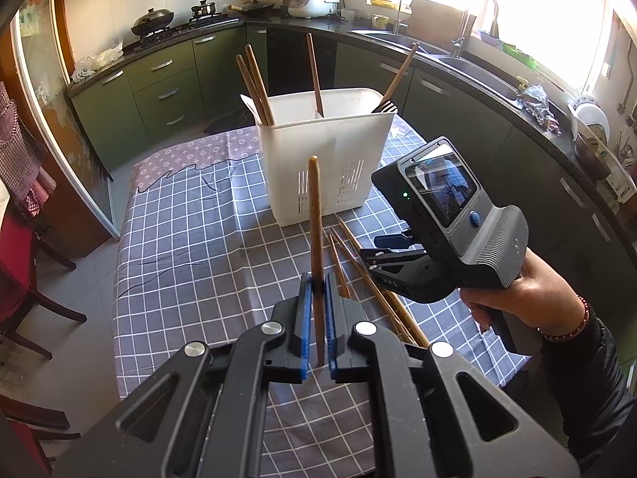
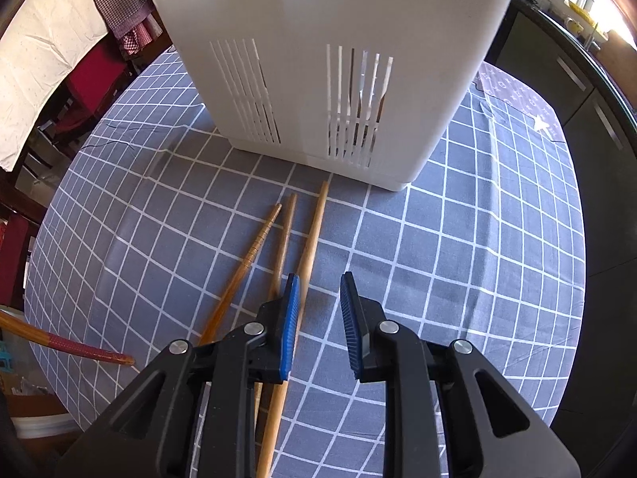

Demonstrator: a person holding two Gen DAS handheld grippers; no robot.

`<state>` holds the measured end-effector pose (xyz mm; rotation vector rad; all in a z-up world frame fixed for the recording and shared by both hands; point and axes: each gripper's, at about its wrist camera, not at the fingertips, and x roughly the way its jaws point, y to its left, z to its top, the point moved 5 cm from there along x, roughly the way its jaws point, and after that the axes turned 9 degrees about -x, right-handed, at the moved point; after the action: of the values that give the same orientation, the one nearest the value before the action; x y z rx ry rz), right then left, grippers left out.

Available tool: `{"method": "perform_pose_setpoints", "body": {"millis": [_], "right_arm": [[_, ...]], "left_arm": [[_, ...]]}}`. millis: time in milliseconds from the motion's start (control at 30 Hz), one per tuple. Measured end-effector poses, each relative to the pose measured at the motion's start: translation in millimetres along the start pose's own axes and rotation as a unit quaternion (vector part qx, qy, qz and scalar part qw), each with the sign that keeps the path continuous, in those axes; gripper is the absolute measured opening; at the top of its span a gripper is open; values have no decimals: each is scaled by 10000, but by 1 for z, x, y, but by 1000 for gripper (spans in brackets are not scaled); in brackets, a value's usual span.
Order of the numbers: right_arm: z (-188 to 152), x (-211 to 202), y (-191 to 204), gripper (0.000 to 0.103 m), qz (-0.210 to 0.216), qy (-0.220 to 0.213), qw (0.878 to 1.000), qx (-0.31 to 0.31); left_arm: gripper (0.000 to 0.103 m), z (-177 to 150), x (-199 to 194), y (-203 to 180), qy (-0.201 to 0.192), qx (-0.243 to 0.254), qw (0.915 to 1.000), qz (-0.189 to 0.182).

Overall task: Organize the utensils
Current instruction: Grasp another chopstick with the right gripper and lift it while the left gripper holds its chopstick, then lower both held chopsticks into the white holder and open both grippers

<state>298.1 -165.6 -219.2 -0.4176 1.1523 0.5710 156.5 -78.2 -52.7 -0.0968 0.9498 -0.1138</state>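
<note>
A tall white plastic utensil caddy with slotted lower walls [image 1: 324, 159] stands on the grey tablecloth with a white grid [image 1: 191, 239], toward the far end of the table. A divider splits it into compartments. In the left compartment two brown wooden chopsticks [image 1: 254, 83] lean out to the upper left; near the divider a single brown stick [image 1: 314, 75] stands almost upright; in the right compartment a fork with a wooden handle [image 1: 394, 79] leans to the upper right, its dark tines just above the rim.

The left gripper [image 1: 317, 338] is clenched on one brown wooden chopstick [image 1: 314, 219]. The blue pads [image 1: 305, 326] press it from both sides near its lower end, and its long axis runs nearly vertical, the tip pointing up in front of the caddy's near wall.

To the right, three loose wooden chopsticks [image 2: 278, 247] lie on the cloth just in front of the caddy, roughly parallel, their narrow tips pointing toward its base and fanning slightly apart there. The right gripper [image 2: 318, 318], held in a hand [image 1: 521, 298] with a beaded bracelet, points steeply down over them. Its jaws stand parted with bare cloth between the pads; the lightest chopstick runs under the left pad, so the gripper grasps nothing
</note>
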Motion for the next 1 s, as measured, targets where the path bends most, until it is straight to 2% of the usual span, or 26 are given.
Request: {"method": "perform_pose_setpoints", "body": {"millis": [133, 233, 433, 600, 800, 1000], "right_arm": [[3, 7, 9, 22, -60, 39, 9999, -131], [4, 8, 10, 9, -2, -7, 10000, -94], [-4, -7, 1, 7, 108, -276, 9996, 29], [-11, -56, -8, 7, 156, -923, 9954, 175], [-28, -141, -13, 7, 71, -1895, 9816, 229], [-49, -189, -12, 7, -52, -2424, 9698, 259]], "left_arm": [[7, 0, 0, 2, 12, 5, 10000, 15], [7, -1, 0, 1, 20, 28, 10000, 23], [7, -1, 1, 2, 28, 23, 10000, 20], [7, 0, 1, 0, 43, 29, 10000, 17], [7, 0, 1, -2, 37, 45, 10000, 32], [7, 0, 0, -3, 35, 66, 10000, 41]]}}
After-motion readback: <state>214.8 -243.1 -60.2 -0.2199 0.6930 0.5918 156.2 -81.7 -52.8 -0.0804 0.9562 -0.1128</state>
